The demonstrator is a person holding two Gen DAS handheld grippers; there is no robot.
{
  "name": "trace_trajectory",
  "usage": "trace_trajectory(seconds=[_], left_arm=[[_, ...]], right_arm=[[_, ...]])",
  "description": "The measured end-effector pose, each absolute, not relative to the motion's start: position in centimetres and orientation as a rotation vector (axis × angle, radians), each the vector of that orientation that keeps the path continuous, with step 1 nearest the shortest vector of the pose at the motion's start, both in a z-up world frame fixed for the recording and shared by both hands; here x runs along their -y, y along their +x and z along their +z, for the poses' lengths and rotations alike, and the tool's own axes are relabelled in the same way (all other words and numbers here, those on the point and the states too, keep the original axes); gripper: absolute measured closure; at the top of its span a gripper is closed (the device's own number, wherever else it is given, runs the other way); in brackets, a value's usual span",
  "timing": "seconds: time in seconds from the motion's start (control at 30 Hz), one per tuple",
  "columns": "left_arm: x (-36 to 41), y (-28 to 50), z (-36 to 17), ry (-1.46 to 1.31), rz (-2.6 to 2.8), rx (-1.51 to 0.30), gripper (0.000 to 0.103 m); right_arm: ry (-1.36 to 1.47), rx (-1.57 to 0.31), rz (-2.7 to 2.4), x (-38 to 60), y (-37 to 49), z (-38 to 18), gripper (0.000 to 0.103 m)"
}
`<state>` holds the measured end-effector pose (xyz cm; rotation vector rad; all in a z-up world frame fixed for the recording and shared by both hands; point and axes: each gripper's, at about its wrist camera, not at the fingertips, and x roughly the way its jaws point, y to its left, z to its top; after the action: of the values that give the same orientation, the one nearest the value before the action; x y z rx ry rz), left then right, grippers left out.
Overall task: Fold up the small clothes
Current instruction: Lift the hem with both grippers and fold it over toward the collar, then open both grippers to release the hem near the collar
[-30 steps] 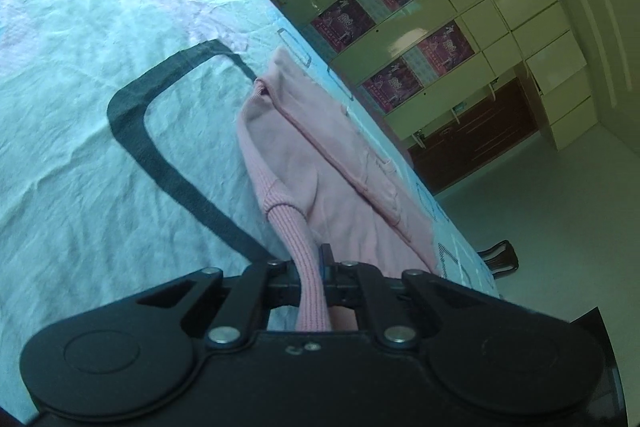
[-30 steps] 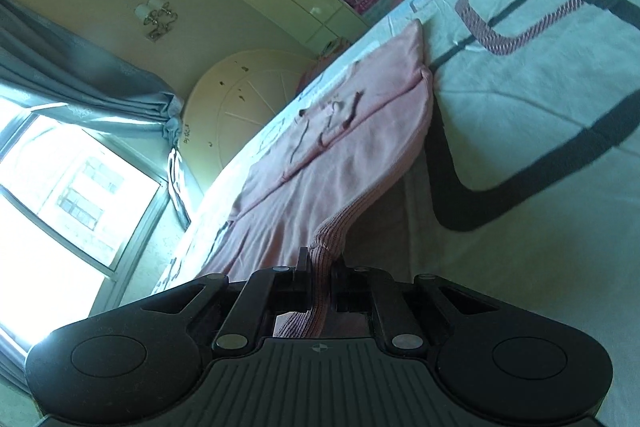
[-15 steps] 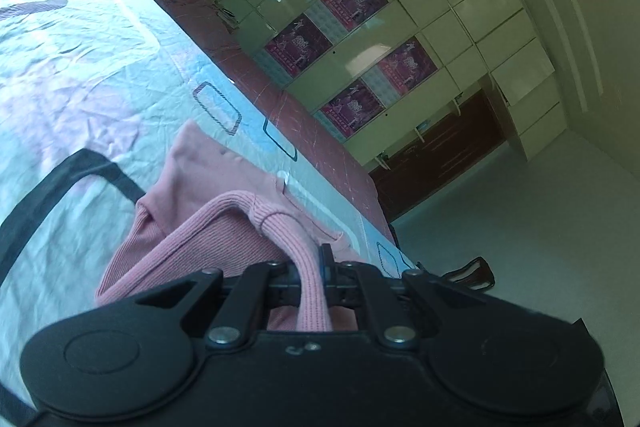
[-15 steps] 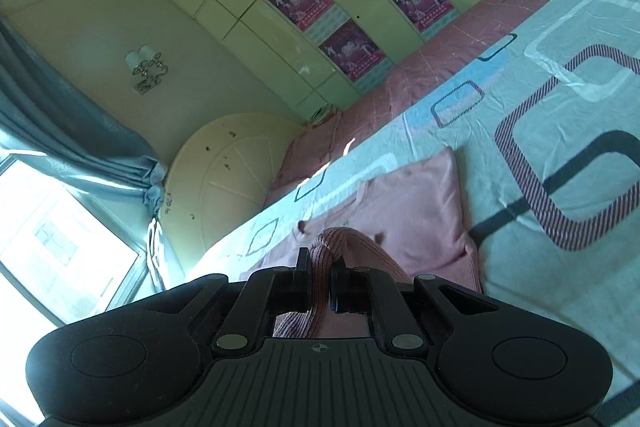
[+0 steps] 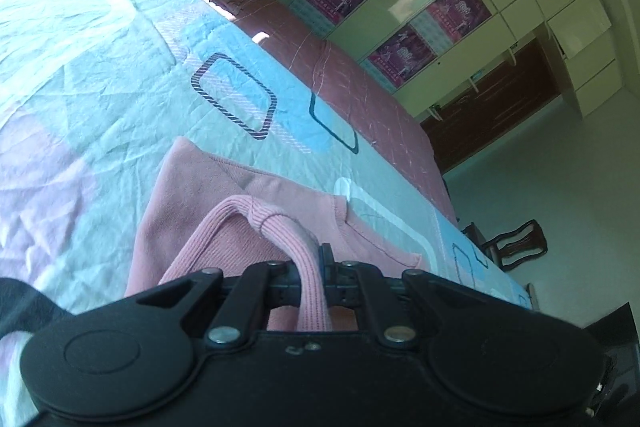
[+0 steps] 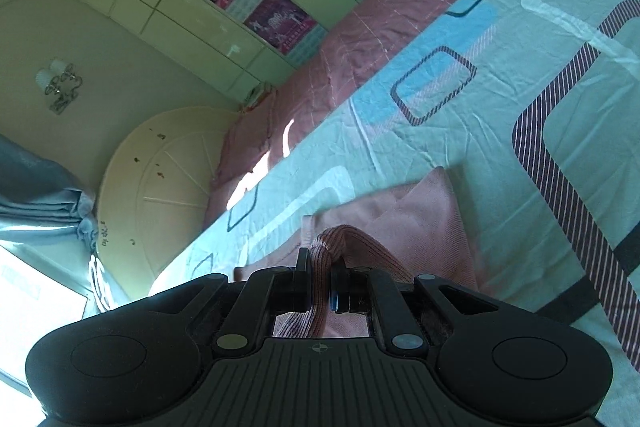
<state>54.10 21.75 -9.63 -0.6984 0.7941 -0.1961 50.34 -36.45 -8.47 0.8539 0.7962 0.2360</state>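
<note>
A small pink garment (image 5: 188, 187) lies on the patterned bedsheet (image 5: 80, 67). My left gripper (image 5: 314, 267) is shut on its ribbed hem (image 5: 280, 227), which is lifted and doubled over the flat part of the garment. In the right wrist view the same pink garment (image 6: 420, 211) lies on the bedsheet (image 6: 520, 87), and my right gripper (image 6: 320, 267) is shut on another bunch of the ribbed hem (image 6: 340, 239), held just above the cloth. The near part of the garment is hidden under both grippers.
A reddish-pink quilt (image 5: 352, 75) runs along the far side of the bed. Behind it are cream wardrobe doors with purple posters (image 5: 460, 7). A dark wooden chair (image 5: 508, 243) stands past the bed edge. A round headboard (image 6: 160, 187) and window curtain (image 6: 36, 195) show at the right wrist's left.
Both grippers have carried the ribbed hem forward over the garment, folding it onto itself. The long stretched-out body seen a second ago now lies short, and the views tilt up toward the wardrobe.
</note>
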Motion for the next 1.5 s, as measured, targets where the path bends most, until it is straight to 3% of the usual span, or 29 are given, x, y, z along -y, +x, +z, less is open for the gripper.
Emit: trace_trajectory(seconds=[0.1, 0.2, 0.27, 0.33, 0.4, 0.47, 0.53, 0.57, 0.6, 0.63, 0.67, 0.7, 0.77, 0.8, 0.83, 1.0, 1.07, 1.1, 1.13, 1.17, 1.2, 1.33, 1.5], left_arm=[[-21.7, 56.3, -11.3, -0.680, -0.196, -0.845, 0.098], [-21.8, 57.7, -12.3, -0.681, -0.226, -0.855, 0.087], [-22.3, 58.1, -12.4, -0.694, -0.249, -0.847, 0.072], [-22.9, 57.9, -11.7, -0.678, -0.247, -0.797, 0.034], [-23.7, 57.4, -10.6, -0.612, -0.202, -0.729, 0.017], [-24.4, 57.7, -10.2, -0.563, -0.181, -0.732, 0.019], [-24.8, 58.2, -10.4, -0.531, -0.182, -0.759, 0.029], [-24.6, 58.5, -10.3, -0.499, -0.189, -0.776, 0.031], [-24.4, 58.6, -10.4, -0.464, -0.196, -0.786, 0.033], [-24.1, 58.7, -10.4, -0.433, -0.202, -0.792, 0.033], [-23.6, 58.8, -10.4, -0.394, -0.212, -0.801, 0.035], [-23.1, 59.0, -10.5, -0.355, -0.228, -0.811, 0.037], [-22.1, 59.3, -10.7, -0.295, -0.255, -0.829, 0.041], [-21.4, 59.6, -10.9, -0.255, -0.271, -0.844, 0.044], [-20.9, 59.9, -11.2, -0.214, -0.276, -0.857, 0.047], [-18.5, 61.4, -12.1, -0.042, -0.262, -0.904, 0.052], [-17.6, 61.4, -12.0, 0.027, -0.276, -0.904, 0.070], [-17.2, 61.4, -11.9, 0.058, -0.287, -0.898, 0.080], [-16.8, 61.1, -11.8, 0.084, -0.288, -0.882, 0.094], [-16.6, 60.8, -11.5, 0.096, -0.287, -0.863, 0.094], [-16.6, 60.4, -11.1, 0.100, -0.269, -0.817, 0.095], [-18.6, 58.0, -9.6, -0.026, -0.177, -0.624, 0.095], [-18.1, 60.1, -11.5, -0.054, -0.085, -0.726, 0.095]], right_arm=[[0.836, -0.842, 0.206, 36.1, 52.3, -10.4, 0.096], [0.840, -0.870, 0.197, 36.0, 53.9, -12.0, 0.095], [0.831, -0.864, 0.185, 36.5, 54.6, -12.4, 0.095], [0.807, -0.856, 0.182, 36.8, 55.1, -12.4, 0.093], [0.748, -0.842, 0.211, 36.8, 55.3, -12.1, 0.091], [0.684, -0.848, 0.233, 36.2, 55.5, -11.9, 0.091], [0.694, -0.849, 0.241, 36.1, 55.6, -12.3, 0.084], [0.730, -0.847, 0.243, 36.2, 55.6, -12.6, 0.069], [0.764, -0.839, 0.234, 36.3, 55.7, -12.8, 0.046], [0.785, -0.820, 0.208, 36.6, 55.5, -12.9, 0.032], [0.797, -0.783, 0.181, 36.9, 55.3, -12.7, 0.022], [0.802, -0.768, 0.179, 37.2, 55.2, -12.8, 0.023], [0.764, -0.751, 0.174, 37.4, 55.1, -12.3, 0.027], [0.687, -0.764, 0.182, 36.9, 55.3, -12.0, 0.039], [0.605, -0.785, 0.197, 36.2, 55.7, -11.6, 0.043], [0.284, -0.860, 0.266, 32.2, 57.1, -11.8, 0.046], [0.188, -0.901, 0.277, 30.7, 57.6, -12.7, 0.051], [0.143, -0.922, 0.280, 30.1, 57.7, -13.2, 0.067], [0.115, -0.924, 0.286, 29.7, 57.7, -13.4, 0.070], [0.093, -0.913, 0.302, 29.4, 57.6, -13.4, 0.080], [0.080, -0.904, 0.310, 29.3, 57.5, -13.3, 0.096], [0.123, -0.776, 0.260, 30.2, 56.3, -12.6, 0.096], [0.103, -0.811, 0.181, 28.8, 57.4, -14.8, 0.096]])
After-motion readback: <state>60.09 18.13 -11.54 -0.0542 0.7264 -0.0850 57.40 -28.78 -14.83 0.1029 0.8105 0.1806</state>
